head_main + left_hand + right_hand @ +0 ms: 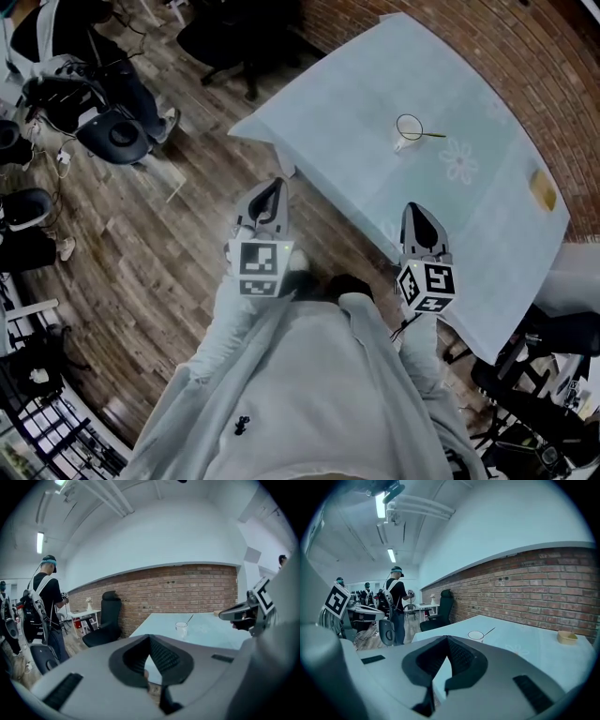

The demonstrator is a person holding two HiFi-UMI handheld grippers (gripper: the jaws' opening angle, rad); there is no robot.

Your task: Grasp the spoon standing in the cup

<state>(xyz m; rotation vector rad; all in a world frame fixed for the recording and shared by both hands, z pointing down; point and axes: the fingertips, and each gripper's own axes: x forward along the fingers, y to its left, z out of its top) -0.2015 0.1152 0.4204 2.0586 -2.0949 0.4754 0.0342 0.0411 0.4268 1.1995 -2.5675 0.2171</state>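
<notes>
A clear cup stands near the middle of the pale blue table, with a thin spoon leaning out over its rim to the right. Both grippers hover short of the table's near edge, well away from the cup. My left gripper is over the wooden floor, its jaws shut and empty. My right gripper is above the table's near edge, also shut on nothing. The cup and spoon lie ahead in the left gripper view, and the cup with its spoon in the right gripper view.
A small tan object lies at the table's right end. A brick wall runs behind the table. A black office chair stands by the far end, and a person stands on the floor to the left among gear.
</notes>
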